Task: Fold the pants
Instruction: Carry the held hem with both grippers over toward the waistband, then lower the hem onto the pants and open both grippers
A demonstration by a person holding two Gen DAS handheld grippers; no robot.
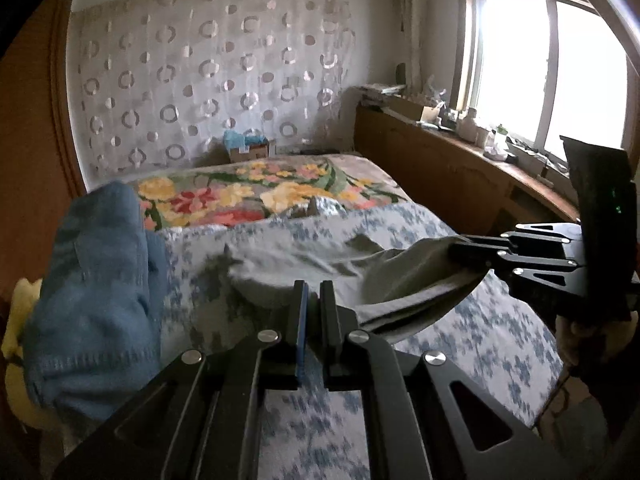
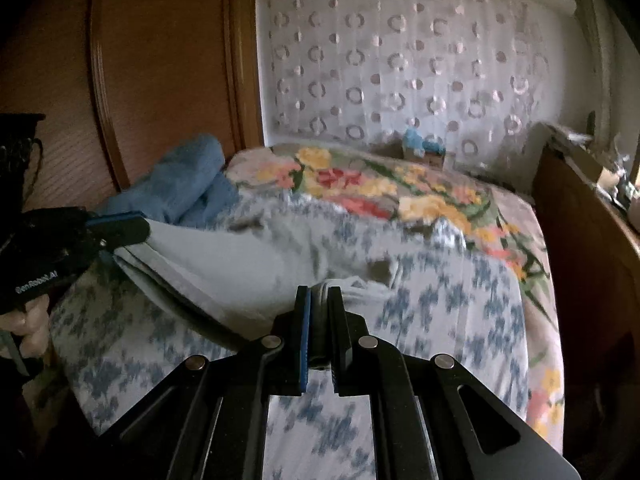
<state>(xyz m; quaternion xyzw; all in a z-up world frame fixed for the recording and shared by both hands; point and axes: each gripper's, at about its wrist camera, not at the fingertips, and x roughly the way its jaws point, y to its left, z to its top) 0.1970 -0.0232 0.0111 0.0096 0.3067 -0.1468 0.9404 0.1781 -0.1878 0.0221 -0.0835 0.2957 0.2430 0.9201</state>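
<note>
Bedroom scene with a bed (image 1: pixel 500 332) covered by a blue-and-white patterned sheet (image 2: pixel 440 312) in the foreground and a floral blanket (image 1: pixel 240 196) beyond it, set against a curtain with ring motifs (image 1: pixel 200 80); a bright window (image 1: pixel 548 68) and a cluttered wooden ledge (image 1: pixel 460 140) lie to one side, a wooden wardrobe (image 2: pixel 160 60) to the other. Pale grey pants (image 1: pixel 320 264) are stretched between the two tools, lifted partly off the sheet, with the far portion still lying on the bed. Left gripper (image 1: pixel 314 292): fingers closed on one edge of the pants, the fabric pinched between the blue-padded finger and its partner; in the right wrist view the same tool (image 2: pixel 120 228) appears at the left margin, clamping a corner of the cloth. Right gripper (image 2: pixel 318 296): fingers closed on a folded edge of the pants; in the left wrist view it (image 1: pixel 472 254) enters from the right, holding the opposite corner so that the cloth sags between the two grips. A crumpled blue towel (image 1: pixel 96 280) is heaped on the bed beside the pants, near the wardrobe side. Motion blur softens the fabric detail.
</note>
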